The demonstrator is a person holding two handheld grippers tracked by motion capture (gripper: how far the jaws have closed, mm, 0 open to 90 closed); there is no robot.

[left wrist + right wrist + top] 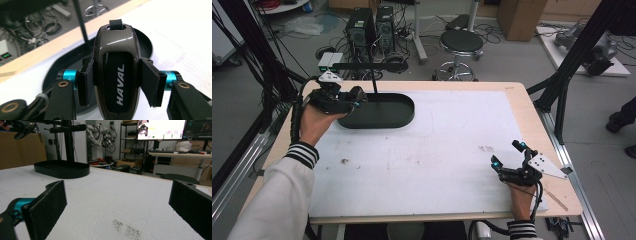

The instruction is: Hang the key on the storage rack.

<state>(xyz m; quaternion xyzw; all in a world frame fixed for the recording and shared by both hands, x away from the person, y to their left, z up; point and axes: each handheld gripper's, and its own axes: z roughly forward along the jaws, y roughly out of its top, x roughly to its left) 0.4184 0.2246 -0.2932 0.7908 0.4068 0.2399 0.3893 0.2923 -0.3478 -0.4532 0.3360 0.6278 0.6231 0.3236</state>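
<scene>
While the right gripper (508, 161) rests released, the left gripper (115, 75) grasps a key fob (116, 72) (marked HAVAL) over the black tray (399, 116).

Light: bright, even, from overhead; the white table mat (452, 150) looks almost washed out at the far right in the left gripper view.
Glare: highlights on the glossy key fob (116, 72).
Shadows: soft, faint.
Blur: near jaws in the right gripper view.
</scene>
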